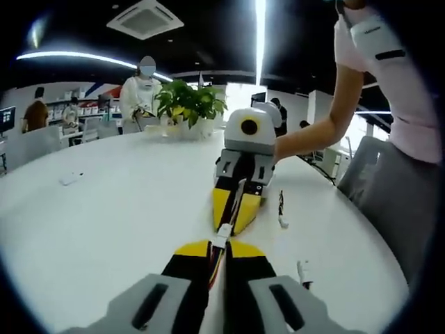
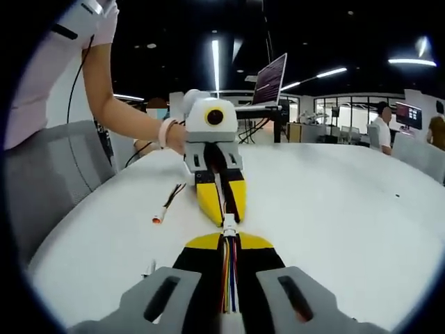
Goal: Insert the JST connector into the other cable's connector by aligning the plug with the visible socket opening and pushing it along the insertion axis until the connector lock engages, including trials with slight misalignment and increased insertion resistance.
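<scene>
Left gripper (image 1: 221, 252): yellow tips clenched on a cable whose white JST connector (image 1: 221, 236) protrudes forward, above the white table (image 1: 104, 223). Right gripper (image 2: 229, 245): clenched on a multicoloured wired cable (image 2: 229, 278), its white connector (image 2: 229, 223) at the tips. The two connectors meet tip to tip between the opposed grippers; whether they are locked cannot be told. Beside that junction, spare cables (image 1: 281, 209) lie on the table. Beyond it stands a potted plant (image 1: 189, 104).

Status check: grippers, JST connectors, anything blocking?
Left gripper and right gripper shut, each on its cable, tips facing. White connectors meeting between them; lock state unclear. Spare cable lies aside, nothing blocking.
</scene>
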The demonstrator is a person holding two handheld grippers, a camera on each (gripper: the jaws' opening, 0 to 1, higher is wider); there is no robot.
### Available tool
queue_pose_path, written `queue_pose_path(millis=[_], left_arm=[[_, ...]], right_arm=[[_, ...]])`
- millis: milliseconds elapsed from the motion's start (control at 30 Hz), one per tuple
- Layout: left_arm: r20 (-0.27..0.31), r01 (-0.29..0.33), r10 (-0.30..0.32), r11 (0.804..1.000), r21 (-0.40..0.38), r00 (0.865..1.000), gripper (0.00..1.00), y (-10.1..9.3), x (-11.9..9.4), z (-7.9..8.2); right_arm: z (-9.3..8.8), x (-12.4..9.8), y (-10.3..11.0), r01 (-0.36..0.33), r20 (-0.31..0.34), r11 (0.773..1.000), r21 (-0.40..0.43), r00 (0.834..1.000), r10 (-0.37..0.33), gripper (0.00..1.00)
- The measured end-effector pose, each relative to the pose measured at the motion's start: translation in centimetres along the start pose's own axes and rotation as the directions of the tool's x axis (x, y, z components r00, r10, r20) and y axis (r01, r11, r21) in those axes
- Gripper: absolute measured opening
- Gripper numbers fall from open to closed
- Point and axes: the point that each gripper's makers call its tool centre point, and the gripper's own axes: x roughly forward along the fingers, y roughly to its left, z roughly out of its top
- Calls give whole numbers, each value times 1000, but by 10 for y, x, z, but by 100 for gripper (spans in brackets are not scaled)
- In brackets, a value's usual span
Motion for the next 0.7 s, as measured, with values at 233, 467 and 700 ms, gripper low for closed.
queue_pose_path(millis=[233, 467, 700], left_arm=[[14, -10, 11, 999, -36, 1000, 5, 2, -1, -1], [13, -2, 3, 998, -59, 1000, 12, -2, -3, -1], [-13, -24, 24, 999, -48, 1000, 14, -1, -4, -2]], right_arm=[[1, 0, 2, -1, -1, 1000, -13, 1000, 1, 4], [2, 0, 4, -8, -2, 1000, -28, 1000, 8, 6], [2, 1, 3, 8, -6, 1000, -26, 1000, -8, 14]])
